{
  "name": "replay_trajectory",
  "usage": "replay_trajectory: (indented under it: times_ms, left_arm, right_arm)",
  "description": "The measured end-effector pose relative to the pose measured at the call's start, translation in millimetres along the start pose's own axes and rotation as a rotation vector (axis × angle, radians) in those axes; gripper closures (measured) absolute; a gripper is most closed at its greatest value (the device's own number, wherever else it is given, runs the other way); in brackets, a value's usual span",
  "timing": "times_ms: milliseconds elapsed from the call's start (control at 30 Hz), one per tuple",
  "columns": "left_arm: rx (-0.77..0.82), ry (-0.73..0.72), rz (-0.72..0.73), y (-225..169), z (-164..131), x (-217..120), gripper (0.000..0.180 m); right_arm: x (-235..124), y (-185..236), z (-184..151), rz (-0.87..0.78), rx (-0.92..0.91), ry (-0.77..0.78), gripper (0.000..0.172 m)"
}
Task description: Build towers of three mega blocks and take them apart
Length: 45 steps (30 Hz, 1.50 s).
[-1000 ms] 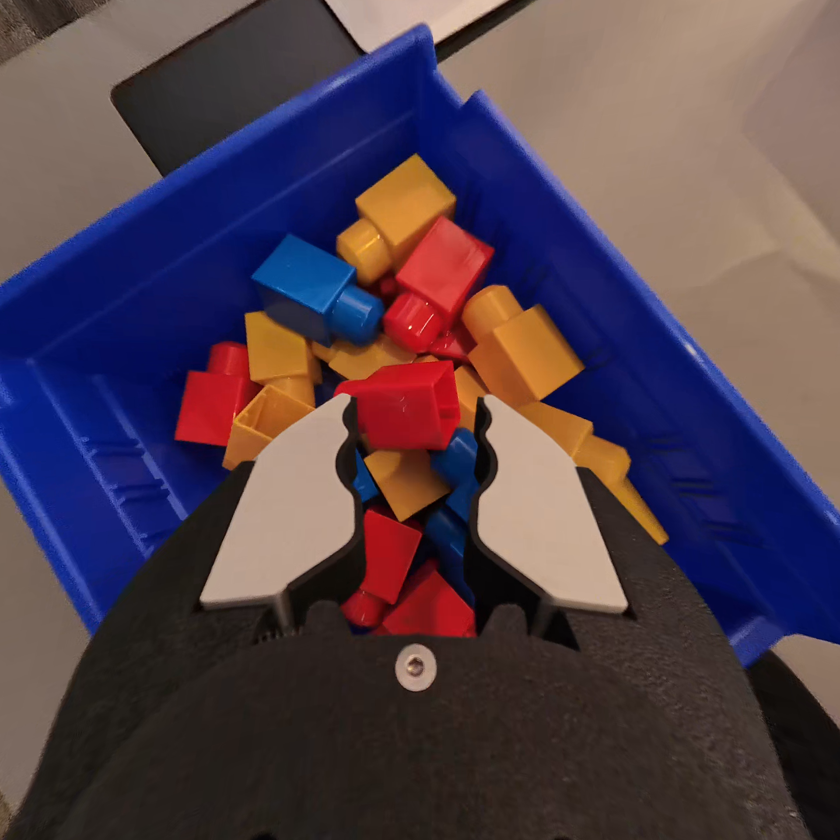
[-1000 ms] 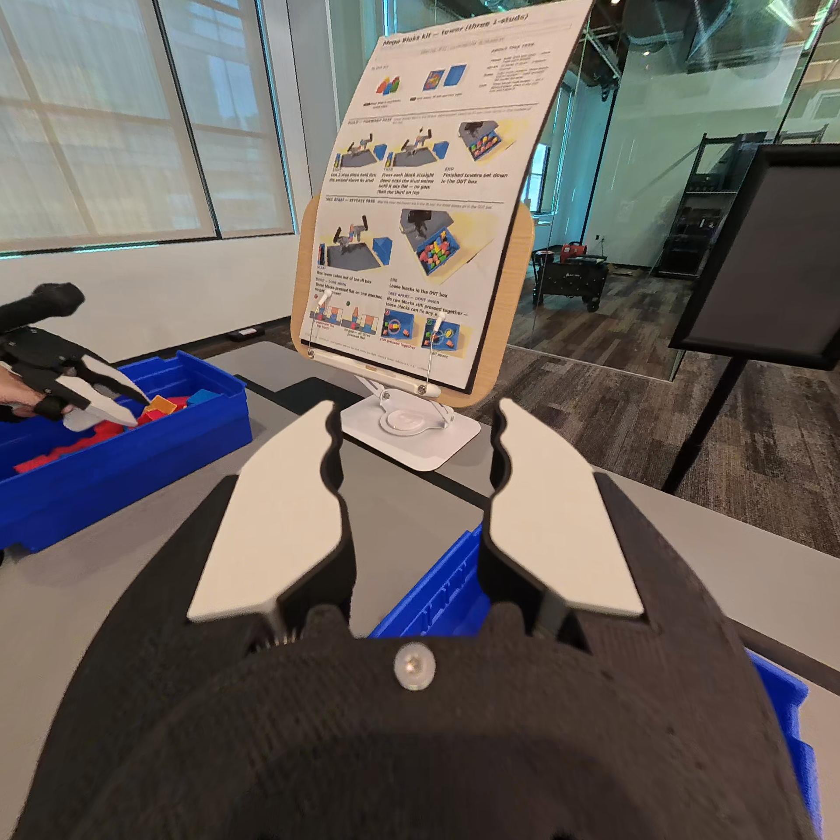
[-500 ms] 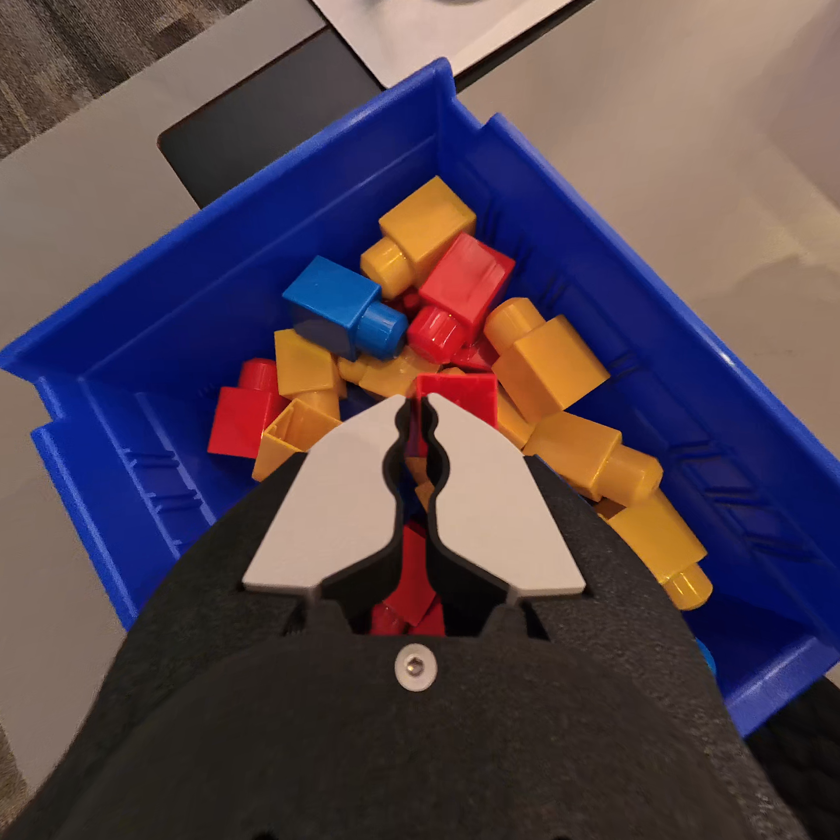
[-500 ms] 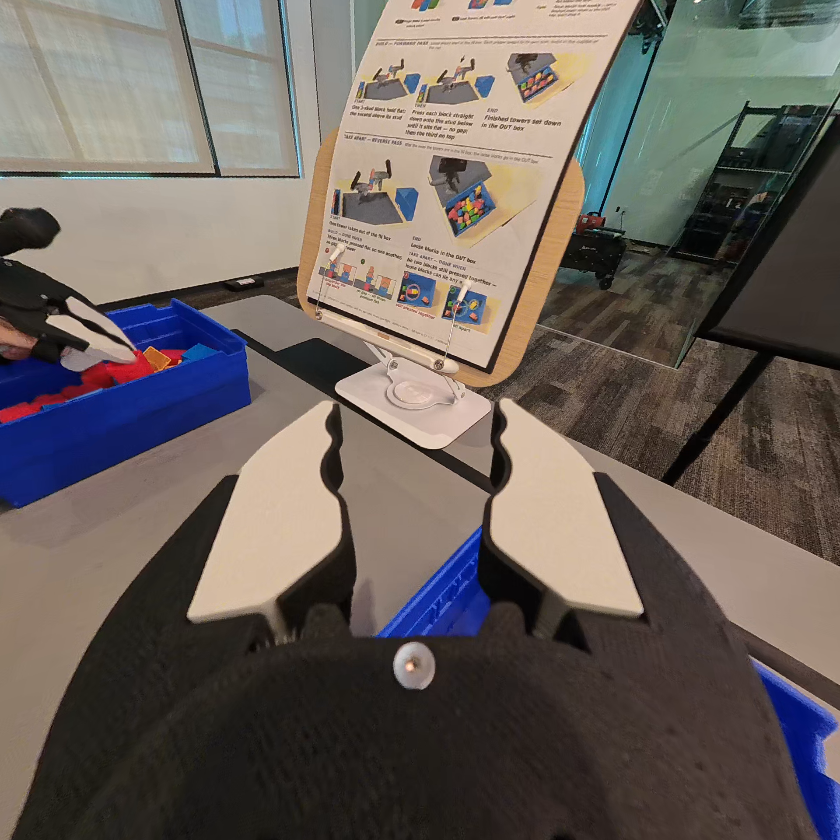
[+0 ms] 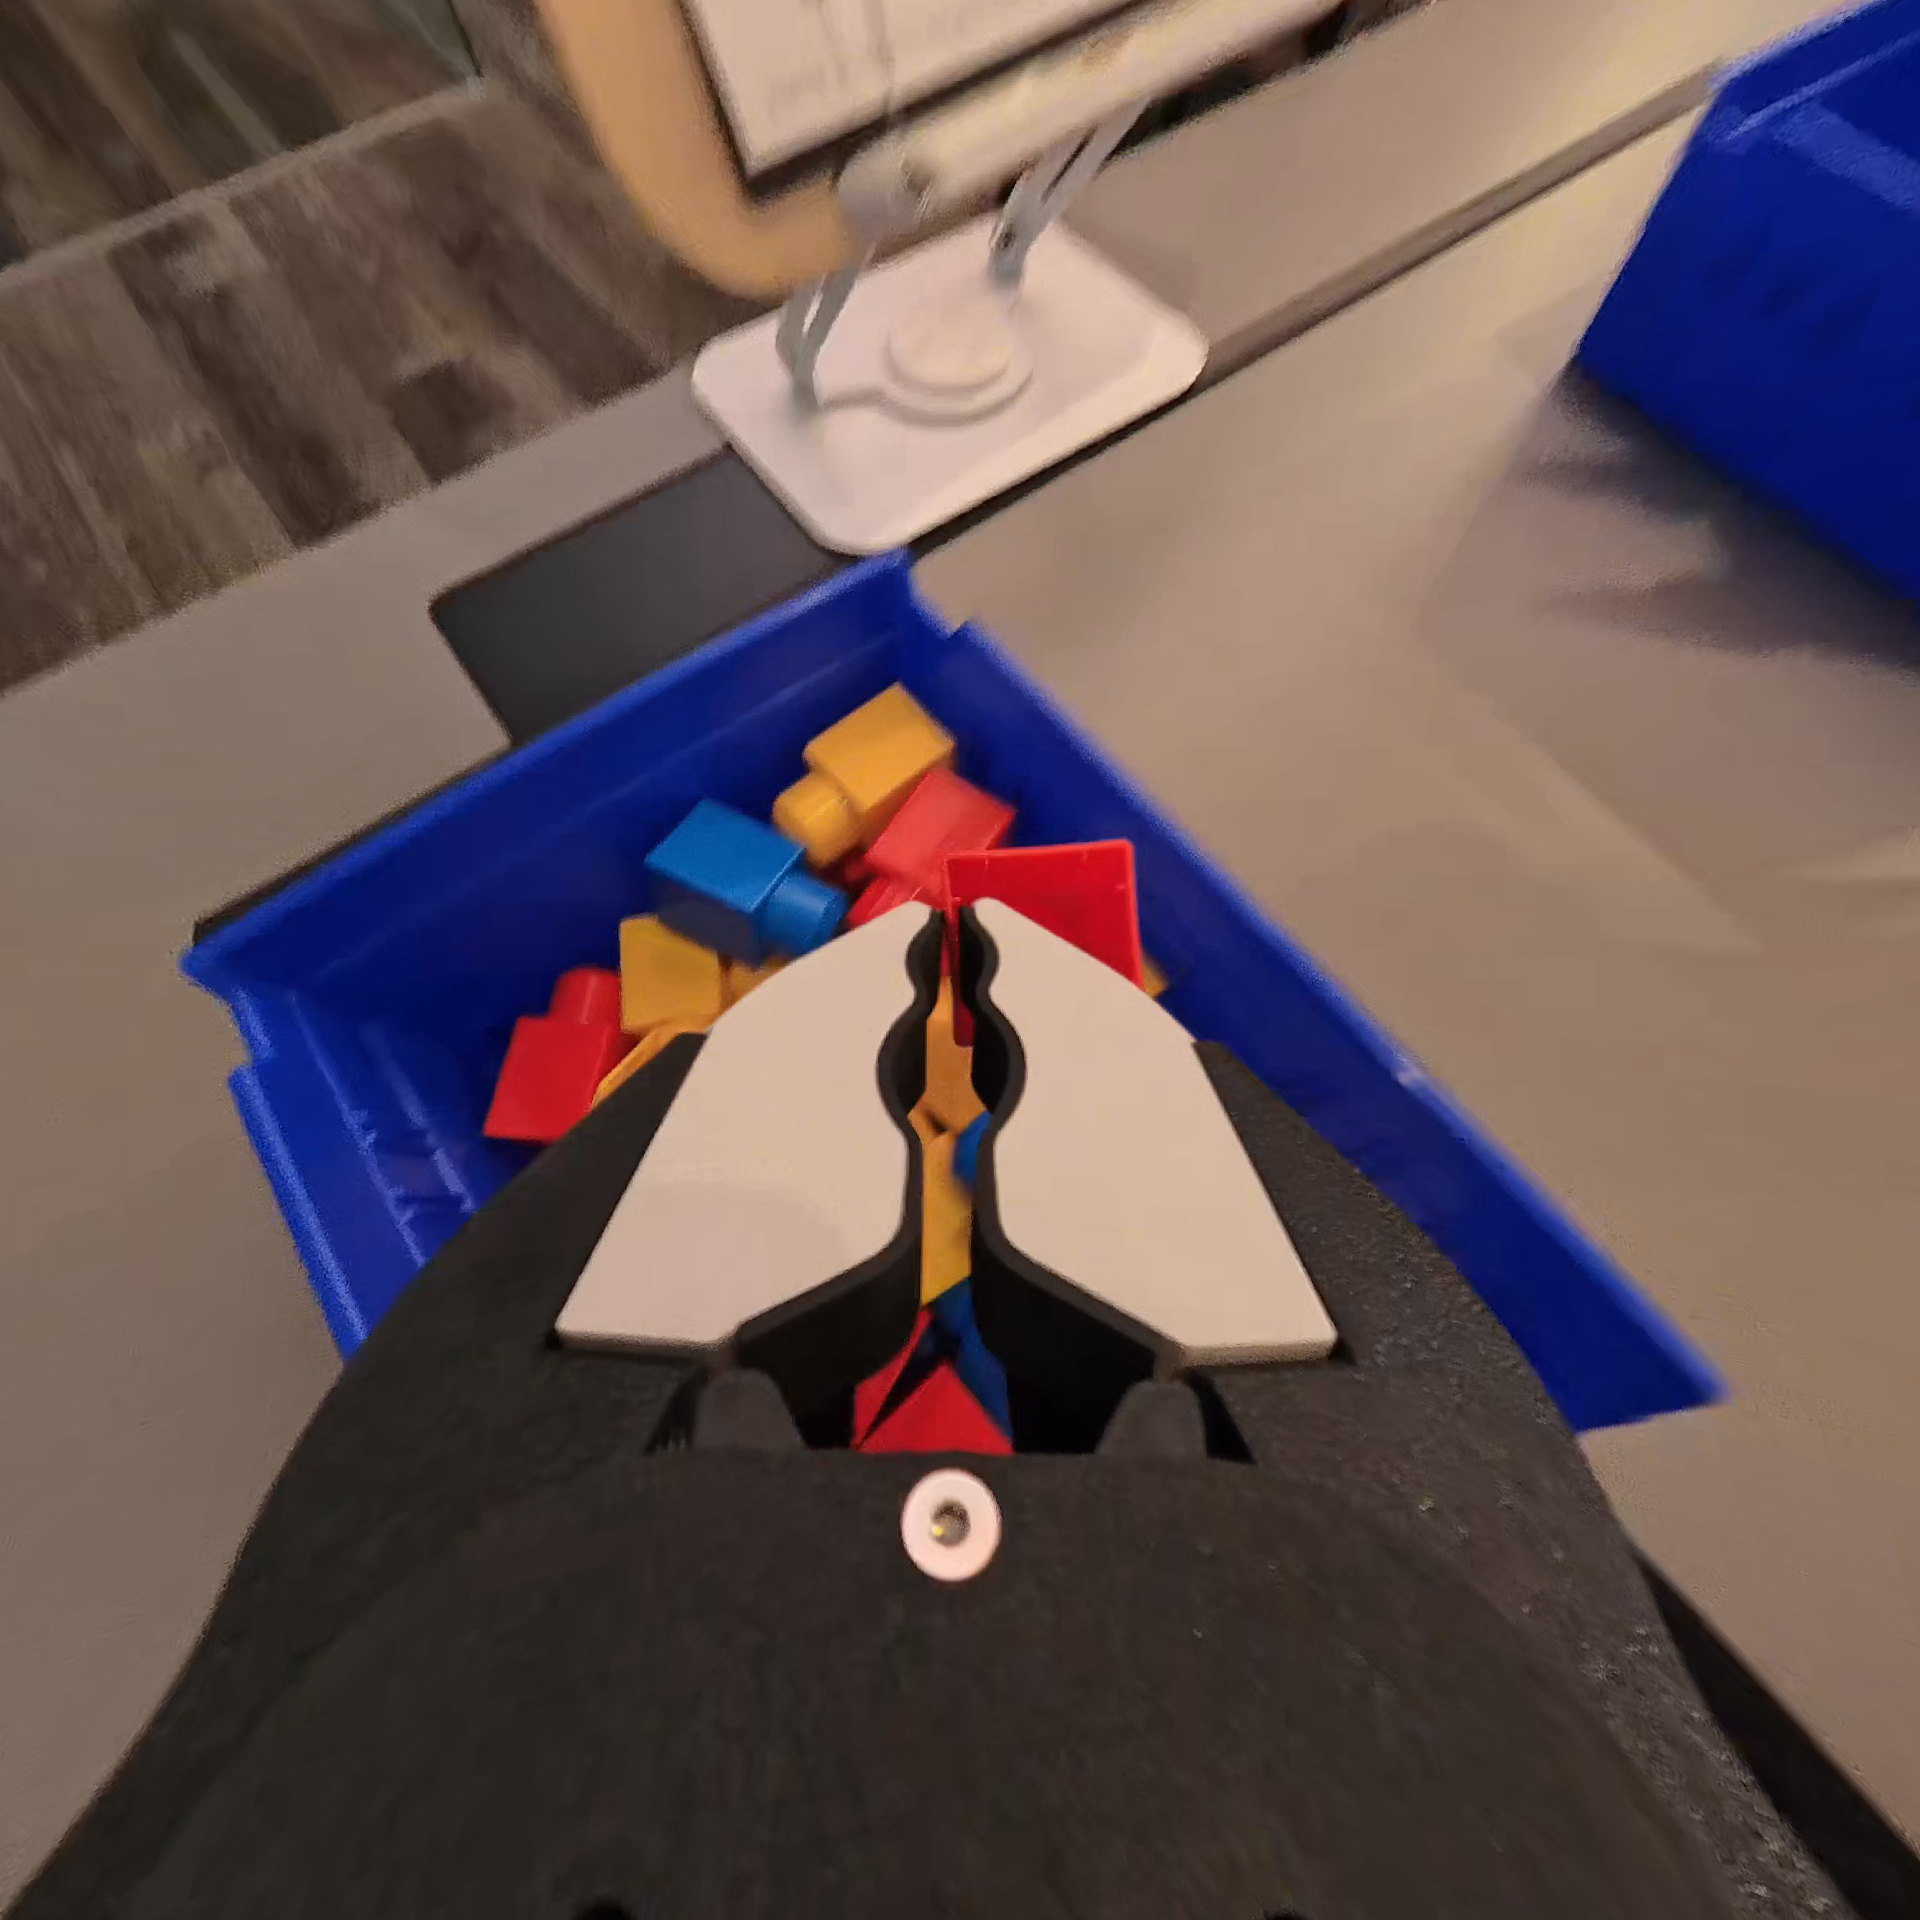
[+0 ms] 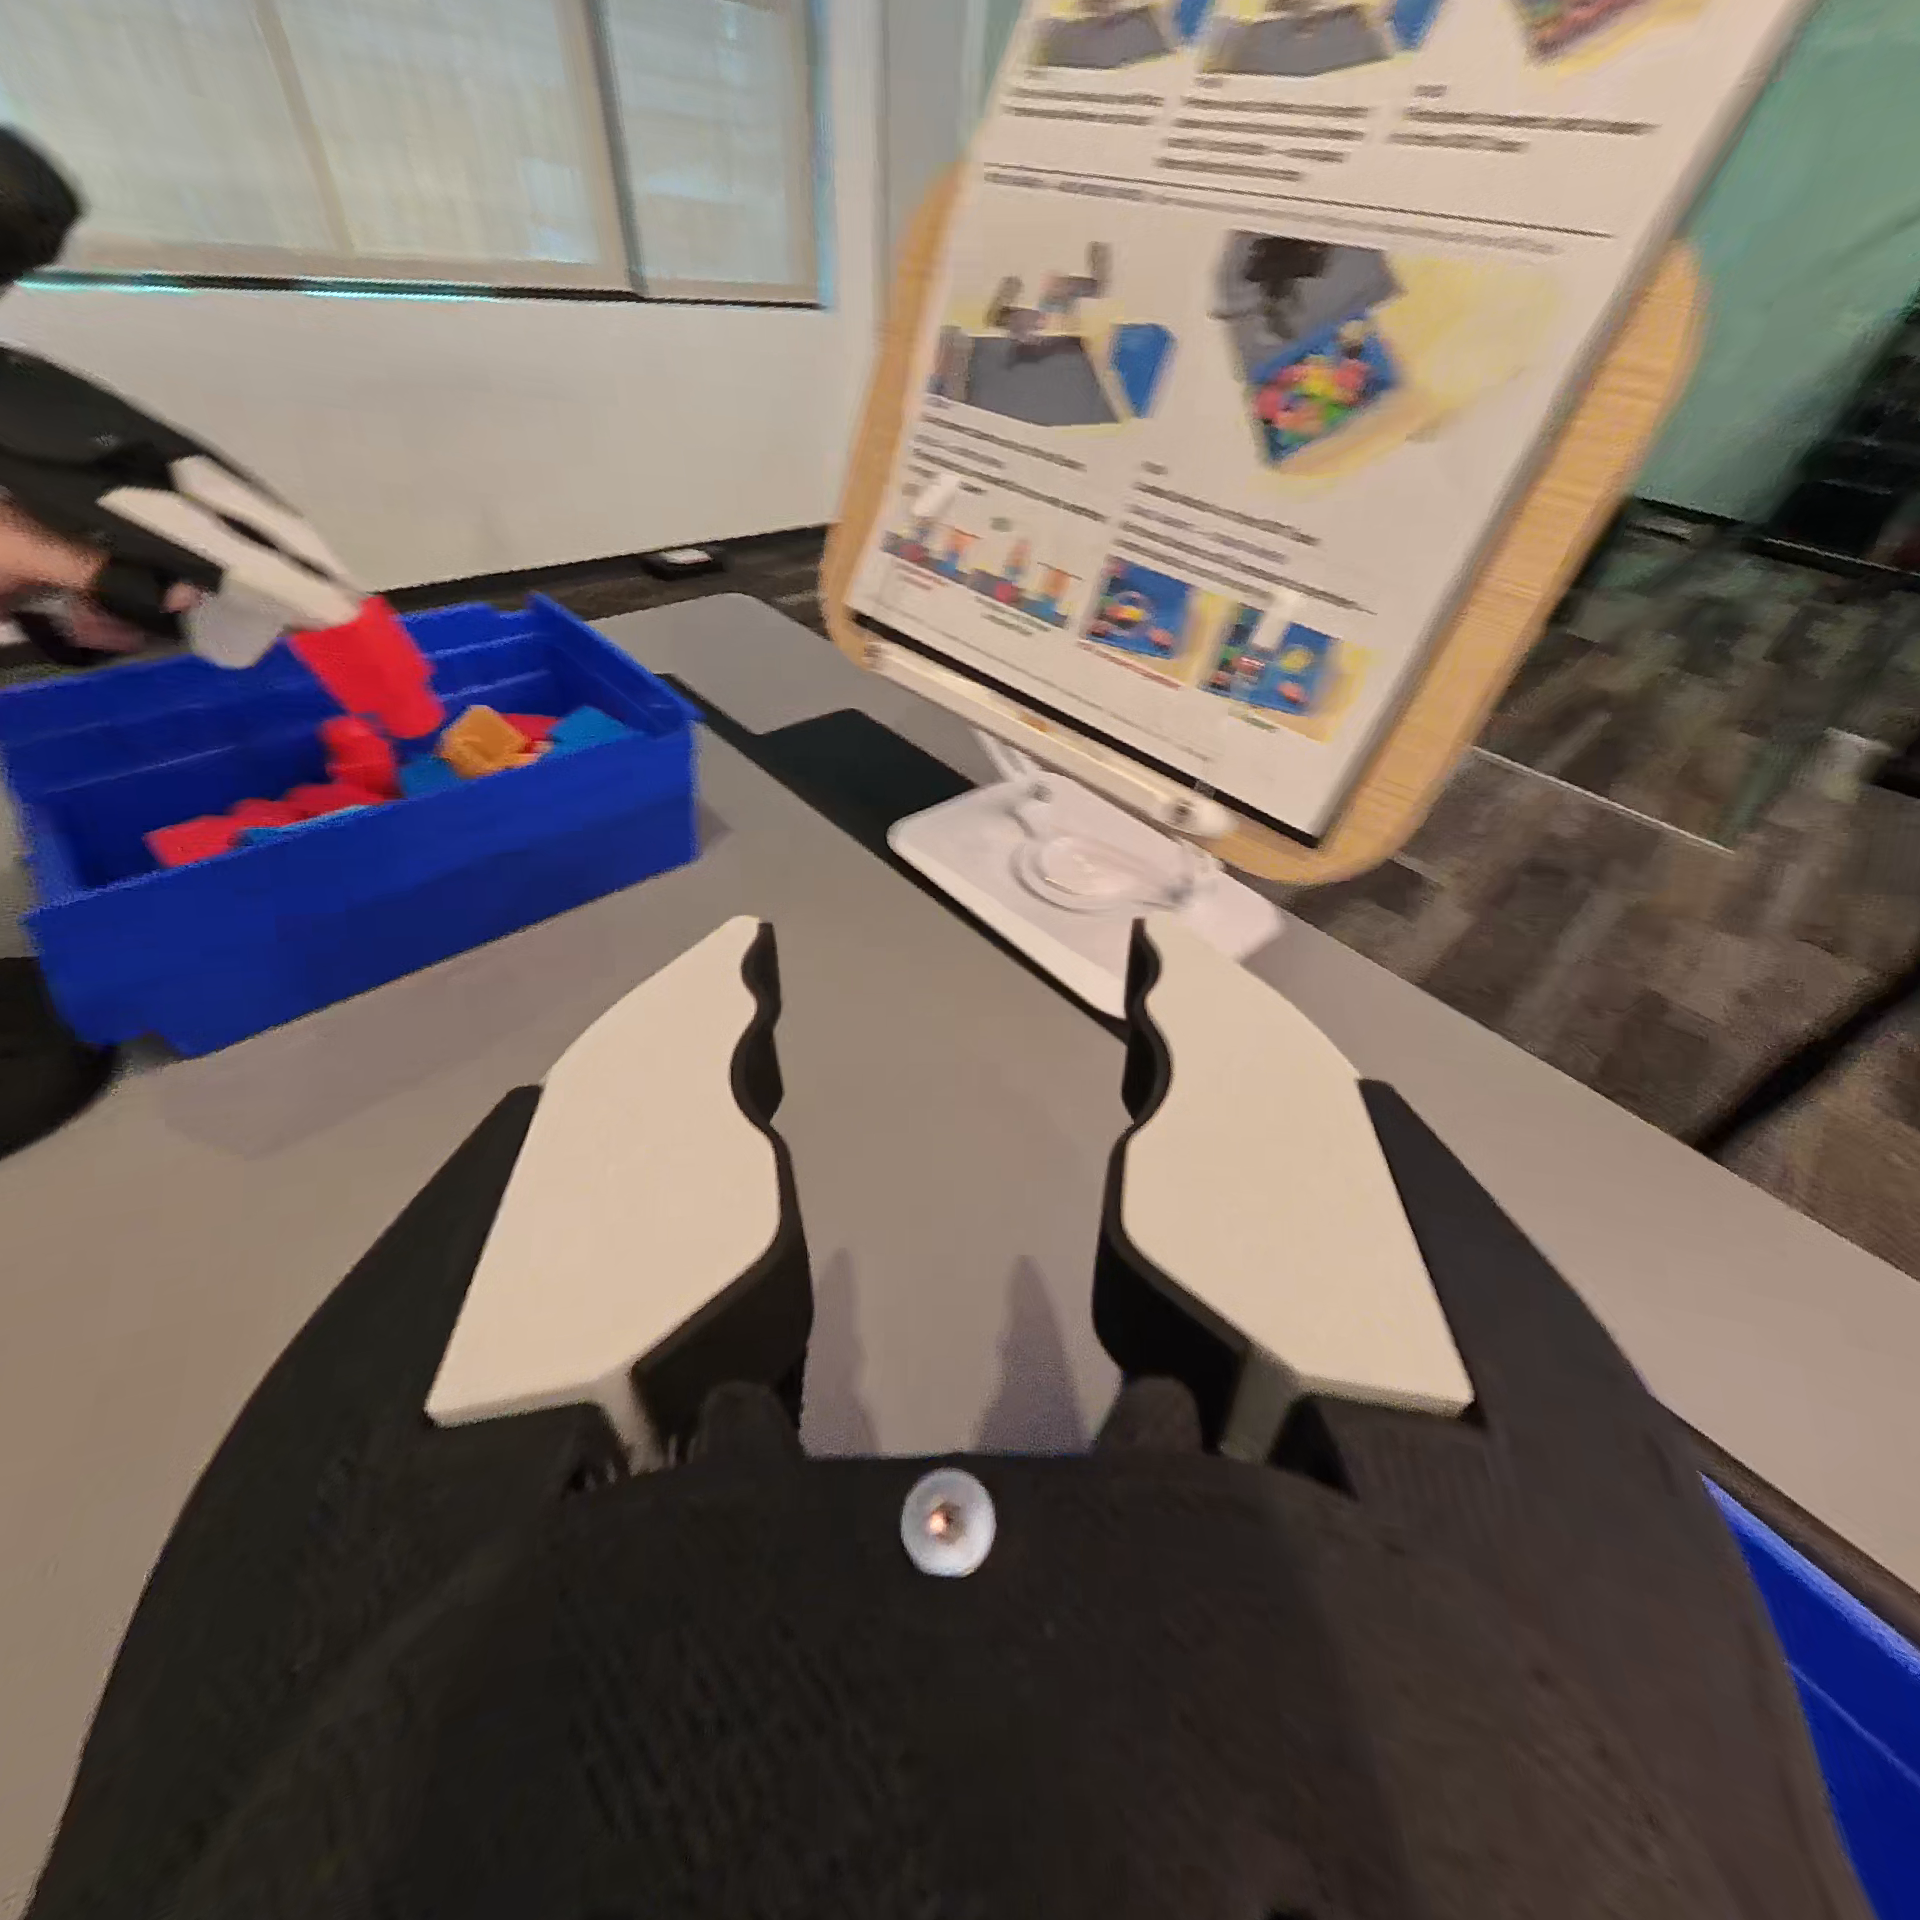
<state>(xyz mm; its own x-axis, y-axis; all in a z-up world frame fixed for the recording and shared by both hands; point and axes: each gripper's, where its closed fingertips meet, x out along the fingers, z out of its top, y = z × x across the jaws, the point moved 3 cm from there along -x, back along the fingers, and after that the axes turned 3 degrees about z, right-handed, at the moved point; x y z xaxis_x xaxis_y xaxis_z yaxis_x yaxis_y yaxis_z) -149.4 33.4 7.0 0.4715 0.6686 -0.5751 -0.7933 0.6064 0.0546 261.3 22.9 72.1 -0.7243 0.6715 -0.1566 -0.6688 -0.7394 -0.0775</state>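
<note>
My left gripper (image 5: 951,920) is shut on the thin wall of a red block (image 5: 1049,904) and holds it above the blue bin (image 5: 499,894) of red, yellow and blue blocks. In the right wrist view the same gripper (image 6: 343,613) holds the red block (image 6: 364,665) lifted over that bin (image 6: 343,914) at the left. My right gripper (image 6: 951,956) is open with nothing between its fingers, above the grey table (image 6: 935,1091).
An instruction board on a white stand (image 6: 1081,862) sits at the table's far edge, next to a black inset panel (image 6: 862,769). A second blue bin (image 5: 1787,312) stands to the right, and its corner shows low in the right wrist view (image 6: 1849,1683). A person's hand (image 6: 42,561) grips the left tool. Some 40 centimeters of space lies between my two pairs of fingers.
My left gripper closed on the red block's wall and lifted it up out of the bin. My right gripper stayed open and tilted down toward the table.
</note>
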Motion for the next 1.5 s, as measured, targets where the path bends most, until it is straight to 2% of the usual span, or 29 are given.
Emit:
replay_trajectory:
  times_ms: [33,133,233,333,433,533,667,833,867,900,933,1033,1133,1300,1433,1500]
  left_arm:
    - [0.002,-0.048,-0.028,-10.4,12.0,-8.1,0.178]
    - [-0.018,-0.212,-0.162,-52.4,51.3,-27.9,0.178]
    - [-0.046,-0.362,-0.364,-101.9,84.0,-41.0,0.178]
    - [-0.037,-0.389,-0.556,-144.2,94.9,-46.0,0.178]
    - [-0.010,-0.385,-0.699,-174.3,97.0,-48.2,0.178]
    - [0.001,-0.388,-0.800,-193.7,98.3,-50.1,0.178]
    - [0.027,-0.378,-0.839,-202.7,96.2,-48.9,0.178]
    - [0.043,-0.374,-0.844,-200.6,93.1,-50.0,0.178]
    - [0.046,-0.350,-0.844,-199.6,90.4,-49.9,0.171]
    - [0.039,-0.321,-0.830,-196.4,88.2,-49.0,0.159]
    - [0.037,-0.303,-0.803,-190.3,86.0,-48.1,0.155]
    - [0.011,-0.287,-0.742,-166.7,79.9,-54.7,0.144]
    - [0.004,-0.230,-0.639,-138.4,64.8,-60.0,0.143]
    - [0.094,-0.045,-0.413,-100.5,25.1,-58.4,0.140]
    - [0.124,0.130,-0.235,-67.8,-7.3,-51.5,0.140]
    - [0.111,0.236,-0.199,-56.9,-25.8,-47.5,0.140]
  right_arm:
    - [8.9,15.4,3.1,0.058,-0.006,-0.016,0.106]
    - [40.0,80.4,12.4,0.244,-0.074,-0.065,0.101]
    - [66.3,154.7,10.1,0.425,-0.173,-0.105,0.099]
    - [76.8,192.8,9.2,0.504,-0.170,-0.160,0.098]
    - [65.4,208.9,21.0,0.653,-0.059,-0.294,0.099]
    - [62.4,207.0,23.9,0.745,0.098,-0.332,0.102]
    - [52.9,215.5,21.6,0.939,0.178,-0.340,0.139]
    - [53.9,213.7,20.6,0.977,0.240,-0.324,0.141]
    - [55.0,212.8,18.9,0.977,0.238,-0.297,0.141]
    - [56.7,211.2,15.7,0.970,0.225,-0.244,0.141]
    - [59.2,208.0,11.3,0.951,0.210,-0.171,0.142]
    - [64.4,186.6,-18.2,0.805,0.095,0.170,0.141]
    - [59.7,151.6,-61.0,0.581,-0.027,0.533,0.141]
    - [42.2,104.2,-130.6,0.336,-0.040,1.038,0.141]
    - [35.3,89.2,-157.9,0.266,-0.024,1.261,0.141]
    - [26.0,79.6,-166.6,0.215,-0.033,1.402,0.141]
